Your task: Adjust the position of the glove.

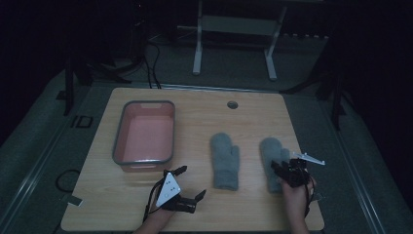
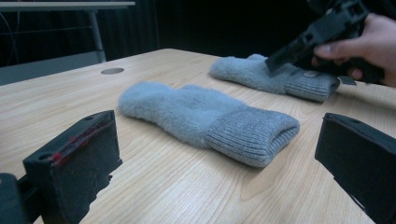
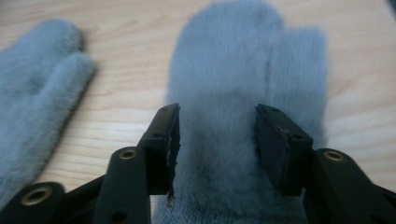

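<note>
Two grey fuzzy mittens lie side by side on the wooden table (image 1: 253,209), cuffs toward me. My right gripper (image 1: 281,166) hovers low over the right mitten (image 1: 271,151), near its cuff. In the right gripper view the right gripper (image 3: 217,140) has its jaws standing apart, with the mitten's (image 3: 243,60) pile between and below them and nothing pinched. The left mitten (image 1: 225,161) lies free. My left gripper (image 1: 192,182) rests near the table's front edge, open and empty, pointing at the left mitten (image 2: 205,116). Behind it the right mitten (image 2: 261,72) lies under the other hand's gripper (image 2: 280,60).
A pink tub with a grey rim (image 1: 117,141) stands at the table's left, with nothing in it. A round cable hole (image 1: 232,104) sits near the far edge. Beyond the table stand a white frame (image 1: 234,29) and loose cables on the floor.
</note>
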Motion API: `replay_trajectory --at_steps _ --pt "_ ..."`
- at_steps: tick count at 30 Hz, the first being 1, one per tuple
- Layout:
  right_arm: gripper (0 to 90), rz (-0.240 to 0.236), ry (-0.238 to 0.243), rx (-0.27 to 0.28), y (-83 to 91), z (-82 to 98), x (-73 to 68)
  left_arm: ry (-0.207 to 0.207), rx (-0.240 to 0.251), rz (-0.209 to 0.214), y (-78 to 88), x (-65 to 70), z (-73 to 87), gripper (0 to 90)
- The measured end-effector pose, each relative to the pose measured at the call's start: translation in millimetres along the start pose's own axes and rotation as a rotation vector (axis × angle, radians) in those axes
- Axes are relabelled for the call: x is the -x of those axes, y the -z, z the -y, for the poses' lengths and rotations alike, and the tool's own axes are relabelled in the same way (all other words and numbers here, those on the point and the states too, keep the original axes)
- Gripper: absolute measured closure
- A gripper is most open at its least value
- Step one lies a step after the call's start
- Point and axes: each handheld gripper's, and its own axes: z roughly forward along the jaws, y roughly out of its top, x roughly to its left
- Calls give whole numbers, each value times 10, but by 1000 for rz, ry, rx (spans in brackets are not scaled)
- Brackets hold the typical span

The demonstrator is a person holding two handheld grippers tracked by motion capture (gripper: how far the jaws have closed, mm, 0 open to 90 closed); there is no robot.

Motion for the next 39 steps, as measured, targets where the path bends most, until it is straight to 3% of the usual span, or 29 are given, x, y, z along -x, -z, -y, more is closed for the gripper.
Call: replay_trajectory --at_steps 4,6,9,12,13,15,17,18,20,23,29,35,39 --pt "475 -4 90 -9 90 -121 -8 2 0 0 -1 -2 0 2" --pt "474 -3 111 -10 84 -131 -5 -1 -1 -1 0 0 0 2" --pt "474 15 161 -33 -30 -106 5 3 -1 -2 -1 -2 0 2" --pt "474 28 171 -50 -94 -68 -10 3 0 -2 -2 -4 0 2" --pt "477 49 191 -75 -170 -12 -24 2 0 -1 -2 -3 0 2" --pt "519 81 239 -66 -205 44 -67 2 -1 -1 -2 -2 0 2" --pt "550 83 232 -65 -205 48 -76 2 0 -1 -2 -3 0 2" --pt "596 84 206 -60 -208 52 -81 5 0 -2 -3 -3 0 2" --pt "715 93 198 -47 -204 64 -82 4 -2 -2 -2 -4 0 2" --pt "784 107 201 -42 -191 60 -115 1 -1 -3 -2 -3 -1 2" --pt "797 105 153 1 -14 -101 -323 5 -2 -5 -2 -4 -1 2" --pt "796 106 154 31 102 -280 -702 3 -2 -5 -1 -1 -1 2" --pt "796 79 137 43 107 -328 -929 5 -3 -6 0 -4 0 2"
